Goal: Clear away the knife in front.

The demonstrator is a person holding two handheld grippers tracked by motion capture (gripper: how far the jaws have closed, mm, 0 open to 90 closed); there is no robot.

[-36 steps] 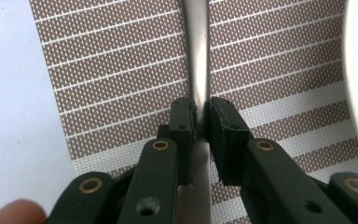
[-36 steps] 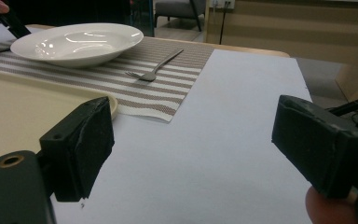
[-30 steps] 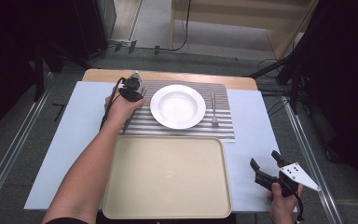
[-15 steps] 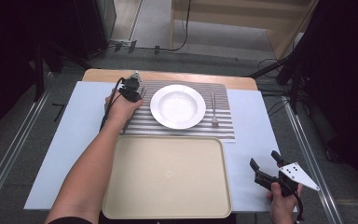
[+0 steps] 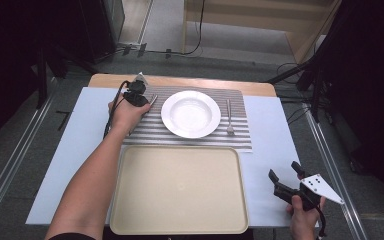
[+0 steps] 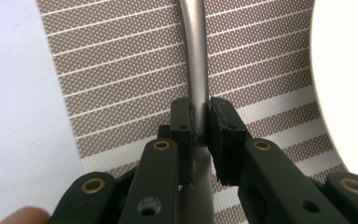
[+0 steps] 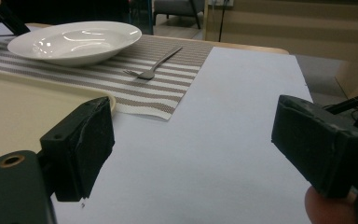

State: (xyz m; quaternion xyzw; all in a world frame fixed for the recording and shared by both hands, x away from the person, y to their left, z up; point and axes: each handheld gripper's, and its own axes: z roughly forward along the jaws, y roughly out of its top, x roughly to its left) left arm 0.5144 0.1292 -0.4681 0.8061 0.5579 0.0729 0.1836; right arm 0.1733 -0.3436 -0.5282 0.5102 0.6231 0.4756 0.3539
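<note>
A silver utensil handle (image 6: 196,56) lies on the striped placemat (image 5: 150,131), just left of the white plate (image 5: 190,113). My left gripper (image 6: 199,116) is shut on that handle, one pad against each side; from above, the left gripper (image 5: 141,97) sits at the mat's far left corner with the utensil's end (image 5: 153,99) poking out. The plate's rim (image 6: 349,70) lies to the right of the jaws. A fork (image 5: 229,117) lies on the mat right of the plate. My right gripper (image 5: 283,176) hangs open over the table's near right corner, nothing between its pads (image 7: 200,140).
A beige tray (image 5: 180,190) lies bare in front of the placemat, its corner (image 7: 28,98) near the right gripper's left jaw. The plate (image 7: 74,39) and fork (image 7: 154,67) lie beyond. Pale blue table surface (image 7: 223,116) spreads under the right gripper. Cables and floor surround the table.
</note>
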